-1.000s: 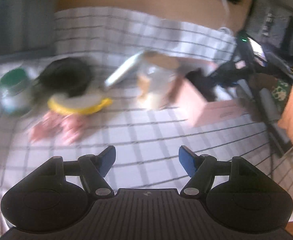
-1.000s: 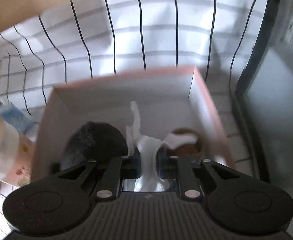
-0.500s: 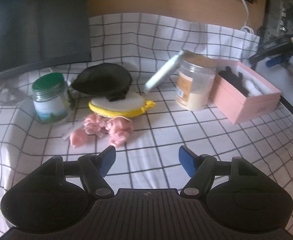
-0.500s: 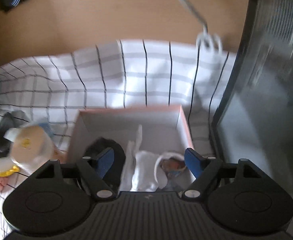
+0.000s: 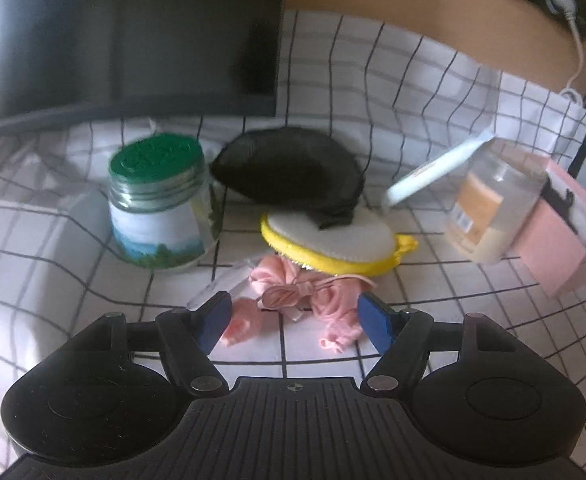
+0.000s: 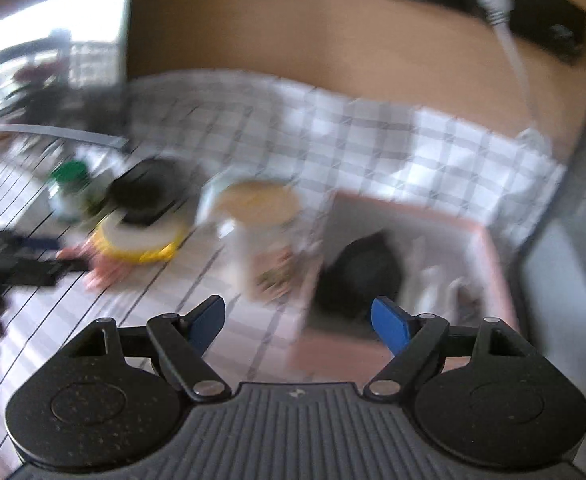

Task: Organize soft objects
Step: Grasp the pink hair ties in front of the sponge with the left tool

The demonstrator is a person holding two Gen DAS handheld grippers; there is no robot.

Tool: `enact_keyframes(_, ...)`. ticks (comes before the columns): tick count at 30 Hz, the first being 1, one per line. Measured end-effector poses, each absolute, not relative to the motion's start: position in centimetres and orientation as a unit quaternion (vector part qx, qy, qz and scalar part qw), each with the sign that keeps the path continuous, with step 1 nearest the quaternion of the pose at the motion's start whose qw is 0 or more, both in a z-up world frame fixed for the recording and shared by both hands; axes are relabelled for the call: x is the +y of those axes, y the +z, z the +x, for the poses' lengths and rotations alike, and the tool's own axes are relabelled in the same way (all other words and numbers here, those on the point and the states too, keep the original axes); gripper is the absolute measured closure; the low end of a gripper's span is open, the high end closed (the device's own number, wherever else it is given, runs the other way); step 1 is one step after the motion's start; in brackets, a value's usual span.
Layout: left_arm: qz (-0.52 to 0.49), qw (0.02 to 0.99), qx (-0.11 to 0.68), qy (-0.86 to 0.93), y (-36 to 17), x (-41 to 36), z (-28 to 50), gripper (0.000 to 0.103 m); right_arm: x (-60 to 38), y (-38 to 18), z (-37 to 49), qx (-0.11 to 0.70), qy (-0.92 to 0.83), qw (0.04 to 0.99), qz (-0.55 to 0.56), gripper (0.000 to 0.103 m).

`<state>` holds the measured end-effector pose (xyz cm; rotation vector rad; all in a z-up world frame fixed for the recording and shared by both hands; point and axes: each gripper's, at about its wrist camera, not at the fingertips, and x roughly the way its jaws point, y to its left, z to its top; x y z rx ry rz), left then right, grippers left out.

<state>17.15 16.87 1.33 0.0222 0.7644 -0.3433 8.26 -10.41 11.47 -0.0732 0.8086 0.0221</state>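
I am between two items: my right tool [image 6: 299,322] has just let its jaws spread and now hangs released and empty, with nothing between its blue pads. Ahead of it and slightly to the right sits the pink box [image 6: 489,248], already holding a dark soft piece [image 6: 359,276] and some white cloth [image 6: 433,280], though that view is blurred.

The next pick, as I judge it, falls to my left tool [image 5: 293,318]. It too is released, jaws wide, and the pink scrunchie bundle [image 5: 293,296] lies on the checked tabletop [image 5: 93,272] right in front of it, between the two blue fingertips [image 5: 213,320] but not pressed by either. I cannot tell whether the tips touch the cloth below.

Just beyond the pink bundle sits the yellow-rimmed white pad [image 5: 333,240], with the black soft cap [image 5: 289,168] resting on its far edge. The green-lidded jar [image 5: 157,204] stands ahead to the left, the clear jar [image 5: 489,208] ahead to the right.

Next I need to settle lower and close squarely on the bundle without snagging the pad.
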Motion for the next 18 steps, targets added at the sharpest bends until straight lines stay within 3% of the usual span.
enact_keyframes(11, 0.052, 0.901, 0.383, -0.197, -0.1, 13.9, 21.0, 0.027, -4.8, 8.0, 5.6, 0.423, 0.057, 0.902, -0.065, 0.022)
enact_keyframes(12, 0.058, 0.901, 0.380, -0.201, -0.2, 13.7, 20.9, 0.031, -4.5, 8.0, 5.2, 0.420, 0.058, 0.903, -0.071, 0.022)
enact_keyframes(14, 0.062, 0.901, 0.374, -0.211, -0.1, 13.3, 20.6, 0.054, -4.3, 7.9, 4.8, 0.415, 0.060, 0.904, -0.080, 0.022)
enact_keyframes(17, 0.067, 0.899, 0.374, -0.216, 0.1, 13.0, 19.6, 0.075, -4.5, 7.9, 4.8, 0.415, 0.056, 0.905, -0.078, 0.022)
enact_keyframes(18, 0.066, 0.899, 0.374, -0.217, 0.2, 13.0, 19.3, 0.076, -4.7, 7.8, 4.8, 0.415, 0.054, 0.905, -0.074, 0.022)
